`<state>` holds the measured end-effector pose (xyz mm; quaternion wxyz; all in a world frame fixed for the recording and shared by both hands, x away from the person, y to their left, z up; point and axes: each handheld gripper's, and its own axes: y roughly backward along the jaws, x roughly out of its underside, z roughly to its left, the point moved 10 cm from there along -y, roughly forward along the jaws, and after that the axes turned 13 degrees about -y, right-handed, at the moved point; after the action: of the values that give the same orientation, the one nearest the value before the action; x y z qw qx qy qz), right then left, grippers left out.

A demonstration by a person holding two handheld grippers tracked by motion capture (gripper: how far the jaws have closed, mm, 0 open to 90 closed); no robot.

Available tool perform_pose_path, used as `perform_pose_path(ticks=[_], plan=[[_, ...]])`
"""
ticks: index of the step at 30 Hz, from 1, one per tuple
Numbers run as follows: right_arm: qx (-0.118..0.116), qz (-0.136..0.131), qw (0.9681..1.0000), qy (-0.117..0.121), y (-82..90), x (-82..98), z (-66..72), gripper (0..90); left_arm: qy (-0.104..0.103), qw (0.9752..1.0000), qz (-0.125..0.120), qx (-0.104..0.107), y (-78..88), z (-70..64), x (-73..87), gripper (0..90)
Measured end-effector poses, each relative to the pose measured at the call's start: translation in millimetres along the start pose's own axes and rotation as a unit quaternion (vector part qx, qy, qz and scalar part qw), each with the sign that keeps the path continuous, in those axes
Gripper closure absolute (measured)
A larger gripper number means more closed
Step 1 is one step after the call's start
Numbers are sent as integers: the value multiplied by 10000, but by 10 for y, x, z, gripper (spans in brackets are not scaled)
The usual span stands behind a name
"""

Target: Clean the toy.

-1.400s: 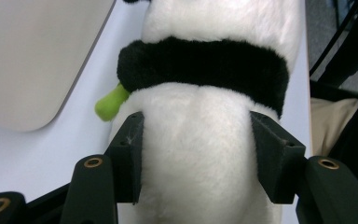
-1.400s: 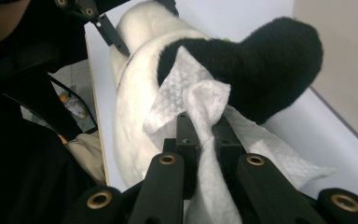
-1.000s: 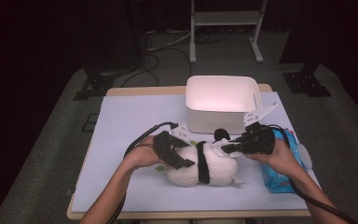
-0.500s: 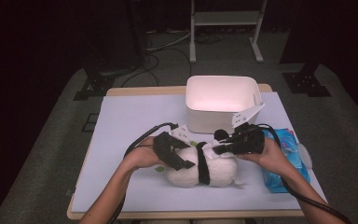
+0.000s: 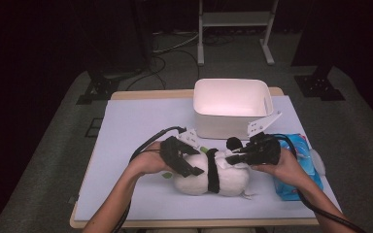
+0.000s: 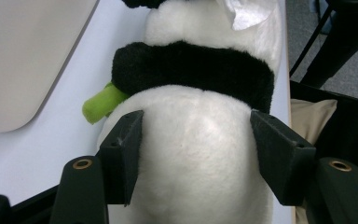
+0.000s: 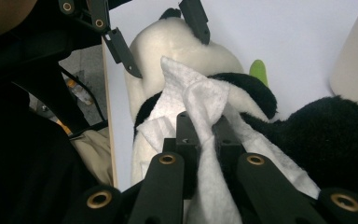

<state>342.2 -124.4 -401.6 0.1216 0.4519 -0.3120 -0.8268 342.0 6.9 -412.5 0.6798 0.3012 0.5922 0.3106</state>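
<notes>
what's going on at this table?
A person is wiping a plush panda that lies on the table. The left claw straddles the panda's white body, pads against the fur on both sides, and its jaws have just been opening a little. The right claw is shut on a white wipe, held over the panda's black band. A white bin stands behind; a blue wipe pack lies to the right.

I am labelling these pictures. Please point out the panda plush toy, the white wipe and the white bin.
panda plush toy (image 6: 191, 154): left gripper view, white body.
white wipe (image 7: 200, 100): right gripper view, bunched upper part.
white bin (image 5: 223, 127): high view, front wall.
</notes>
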Motion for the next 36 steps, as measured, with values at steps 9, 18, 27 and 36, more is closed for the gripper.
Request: perform_pose_path(ticks=[9,18,27,36], plan=[[-63,-7,10000,8,21,83,19,839,39,9999,-61,111,32,1,-45,351],[-82,46,10000,8,37,136,51,839,85,9998,-131,145,90,22,-81,386],[38,174,9997,149,40,95,122,838,191,9989,-268,339,63,-43,-40,445],[138,152,9995,238,32,-56,131,838,178,9987,-316,362,68,-88,-12,442]])
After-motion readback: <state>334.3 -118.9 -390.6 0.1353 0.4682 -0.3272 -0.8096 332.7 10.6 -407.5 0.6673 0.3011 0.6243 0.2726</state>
